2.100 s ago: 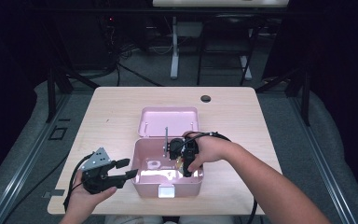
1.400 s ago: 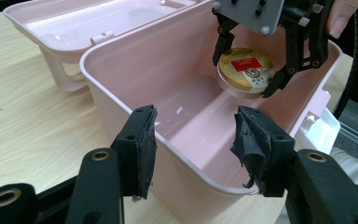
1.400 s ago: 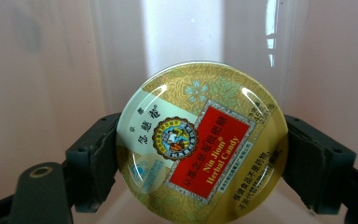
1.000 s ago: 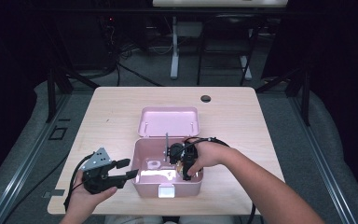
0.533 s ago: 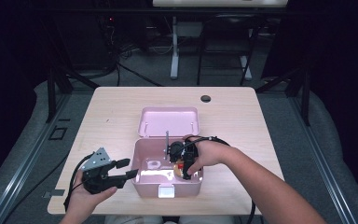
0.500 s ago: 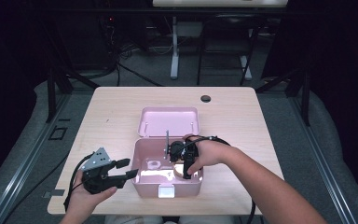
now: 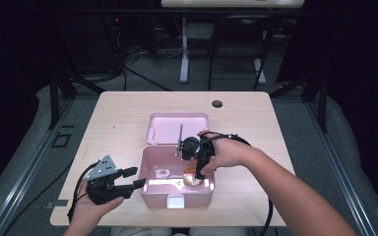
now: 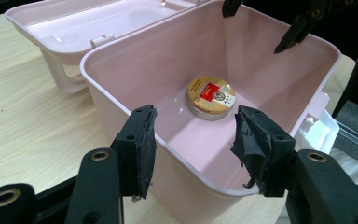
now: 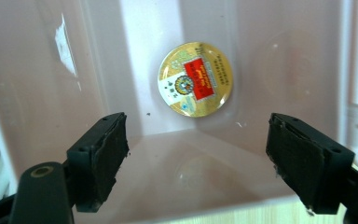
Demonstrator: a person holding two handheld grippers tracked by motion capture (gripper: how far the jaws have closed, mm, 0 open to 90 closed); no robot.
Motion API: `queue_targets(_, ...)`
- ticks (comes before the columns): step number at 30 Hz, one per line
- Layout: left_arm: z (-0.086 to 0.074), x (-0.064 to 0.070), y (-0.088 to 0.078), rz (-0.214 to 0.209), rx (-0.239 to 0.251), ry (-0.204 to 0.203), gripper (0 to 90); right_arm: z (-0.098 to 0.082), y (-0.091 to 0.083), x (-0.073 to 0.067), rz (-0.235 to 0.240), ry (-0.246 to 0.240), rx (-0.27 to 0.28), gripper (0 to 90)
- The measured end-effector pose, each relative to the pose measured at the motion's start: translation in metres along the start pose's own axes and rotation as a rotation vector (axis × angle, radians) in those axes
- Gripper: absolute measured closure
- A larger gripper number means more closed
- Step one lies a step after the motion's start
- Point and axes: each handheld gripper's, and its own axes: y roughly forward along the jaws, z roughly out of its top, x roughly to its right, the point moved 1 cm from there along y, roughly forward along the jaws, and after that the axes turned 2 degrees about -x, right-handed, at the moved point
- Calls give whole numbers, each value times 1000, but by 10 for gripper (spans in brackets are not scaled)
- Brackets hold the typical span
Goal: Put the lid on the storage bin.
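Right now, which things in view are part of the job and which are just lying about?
In the job:
- round gold tin, lying flat on the box floor
- pink box, lid open
- right tongs, open above the tin, nothing between them
- left tongs, open, straddling the box's near rim

Lying about:
- dark grommet hole in the table

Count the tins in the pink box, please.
1. A single round gold tin with a red label lies flat on the floor of the open pink box, toward its right end, below the open right gripper. Nothing else seems to be inside.
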Motion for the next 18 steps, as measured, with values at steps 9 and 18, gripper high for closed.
queue_targets(9,0,-1,-1,2,5,-5,478,-1,-17,3,-8,59,25,211)
queue_targets(18,0,-1,-2,4,8,-2,478,-5,-25,11,-44,131,51,211)
